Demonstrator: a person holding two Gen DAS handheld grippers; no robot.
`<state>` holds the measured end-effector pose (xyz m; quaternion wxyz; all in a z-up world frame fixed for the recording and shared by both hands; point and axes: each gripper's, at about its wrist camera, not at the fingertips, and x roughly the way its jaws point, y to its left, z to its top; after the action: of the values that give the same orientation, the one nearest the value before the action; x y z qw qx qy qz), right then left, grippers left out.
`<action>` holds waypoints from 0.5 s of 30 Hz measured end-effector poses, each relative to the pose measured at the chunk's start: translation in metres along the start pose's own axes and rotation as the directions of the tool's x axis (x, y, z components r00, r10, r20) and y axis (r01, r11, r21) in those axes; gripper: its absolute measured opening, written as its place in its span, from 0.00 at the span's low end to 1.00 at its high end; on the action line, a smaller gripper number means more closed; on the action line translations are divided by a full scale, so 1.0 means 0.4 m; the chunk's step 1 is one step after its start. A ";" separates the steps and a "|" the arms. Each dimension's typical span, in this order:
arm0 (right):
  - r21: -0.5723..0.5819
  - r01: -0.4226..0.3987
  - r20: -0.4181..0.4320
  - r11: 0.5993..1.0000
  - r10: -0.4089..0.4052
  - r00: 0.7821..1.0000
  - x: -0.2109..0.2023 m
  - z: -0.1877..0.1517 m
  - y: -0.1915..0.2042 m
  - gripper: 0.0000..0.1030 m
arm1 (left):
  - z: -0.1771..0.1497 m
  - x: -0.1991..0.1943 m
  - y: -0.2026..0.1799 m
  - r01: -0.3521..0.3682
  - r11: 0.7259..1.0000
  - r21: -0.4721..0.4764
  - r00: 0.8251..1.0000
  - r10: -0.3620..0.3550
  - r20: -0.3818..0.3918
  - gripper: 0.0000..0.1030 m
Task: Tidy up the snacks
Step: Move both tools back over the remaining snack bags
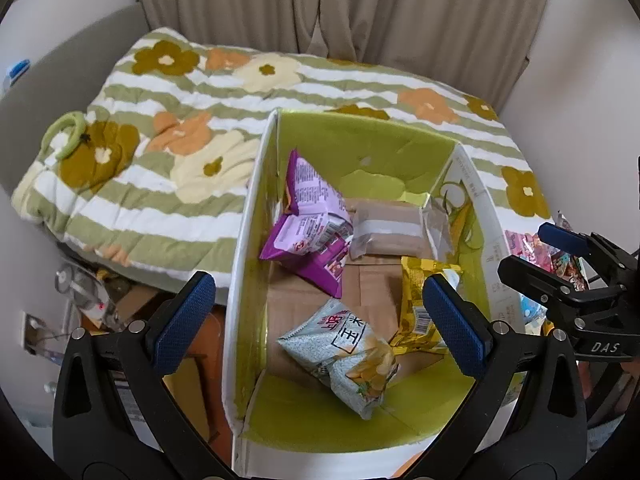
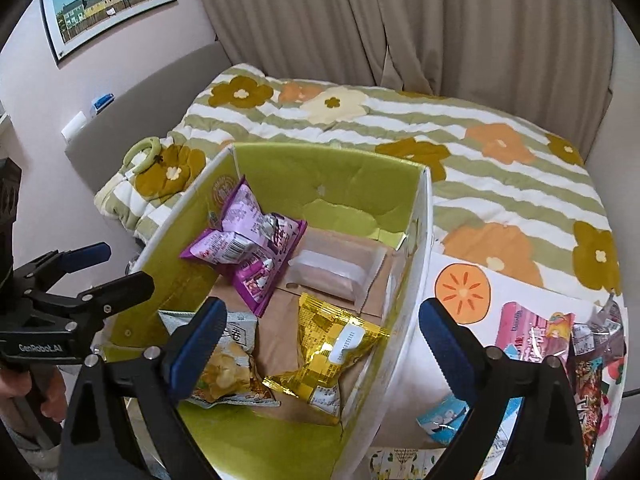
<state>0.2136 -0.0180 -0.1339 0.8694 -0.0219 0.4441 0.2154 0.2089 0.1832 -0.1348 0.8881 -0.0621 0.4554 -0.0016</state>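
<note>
A green-lined cardboard box with white outer walls (image 1: pixel 256 208) sits on a bed and holds the sorted snacks. Against its far left wall lie two crinkled purple foil snack packets (image 2: pixel 244 244), one leaning on the other. Just beside them, toward the far end, rests a flat translucent pouch with brownish contents (image 2: pixel 332 272). Nearer, a shiny yellow foil packet (image 2: pixel 336 344) lies by the right wall, and a pale grey-green chip bag printed with golden crisps (image 1: pixel 352 360) lies at the near left of the brown cardboard floor.

The right gripper (image 2: pixel 320 340) hovers above the box with its blue-padded jaws spread wide and nothing between them. The left gripper (image 1: pixel 320 320) likewise hangs over the box, jaws wide apart and empty.

Outside the box's right wall, more colourful snack packets (image 2: pixel 560 340) lie scattered on a white sheet. The green-and-white striped quilt with flower prints (image 1: pixel 160 152) spreads beyond, with beige curtains (image 2: pixel 400 20) behind it.
</note>
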 end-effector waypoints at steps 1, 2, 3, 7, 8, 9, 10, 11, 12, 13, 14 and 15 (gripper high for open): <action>0.001 0.002 0.009 1.000 -0.002 1.000 -0.010 0.000 0.004 0.93 | 0.001 -0.009 -0.003 0.002 1.000 0.003 1.000 -0.002 0.008 1.00; 0.001 0.009 0.020 1.000 -0.009 1.000 -0.022 0.000 0.008 0.93 | 0.000 -0.019 -0.005 0.005 1.000 0.008 1.000 -0.005 0.017 1.00; 0.000 0.014 0.028 1.000 -0.014 1.000 -0.032 -0.002 0.009 0.93 | -0.001 -0.031 -0.009 0.006 1.000 0.015 1.000 -0.006 0.027 1.00; 0.013 0.038 0.072 0.999 -0.038 0.997 -0.086 -0.008 0.023 0.93 | -0.002 -0.073 -0.029 0.001 0.999 0.052 0.998 -0.004 0.068 1.00; 0.020 0.044 0.079 0.999 -0.045 0.996 -0.098 -0.010 0.023 0.93 | -0.002 -0.086 -0.036 0.006 0.998 0.061 0.997 -0.011 0.079 1.00; 0.028 0.051 0.087 0.998 -0.053 0.995 -0.111 -0.013 0.024 0.93 | -0.004 -0.094 -0.040 0.012 0.998 0.067 0.996 -0.018 0.085 1.00; 0.038 0.063 0.094 0.997 -0.066 0.993 -0.126 -0.017 0.024 0.93 | -0.004 -0.105 -0.045 0.022 0.997 0.074 0.995 -0.029 0.091 1.00; 0.046 0.075 0.098 0.996 -0.080 0.992 -0.139 -0.021 0.022 0.93 | -0.005 -0.110 -0.052 0.029 0.997 0.077 0.995 -0.036 0.095 1.00; 0.054 0.087 0.101 0.995 -0.092 0.991 -0.152 -0.026 0.019 0.93 | -0.007 -0.119 -0.060 0.045 0.996 0.083 0.993 -0.054 0.102 1.00; 0.064 0.103 0.109 0.993 -0.109 0.988 -0.169 -0.033 0.018 0.93 | -0.009 -0.127 -0.066 0.060 0.994 0.090 0.992 -0.069 0.109 1.00; 0.075 0.121 0.120 0.990 -0.129 0.984 -0.185 -0.040 0.016 0.93 | -0.011 -0.134 -0.072 0.072 0.993 0.097 0.990 -0.083 0.115 1.00; 0.087 0.139 0.130 0.986 -0.150 0.980 -0.203 -0.047 0.011 0.93 | -0.013 -0.140 -0.084 0.088 0.990 0.110 0.987 -0.101 0.121 1.00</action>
<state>0.1557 -0.0472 -0.0812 0.9113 -0.0059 0.3889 0.1353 0.1736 0.1526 -0.0886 0.9161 -0.0372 0.3941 -0.0637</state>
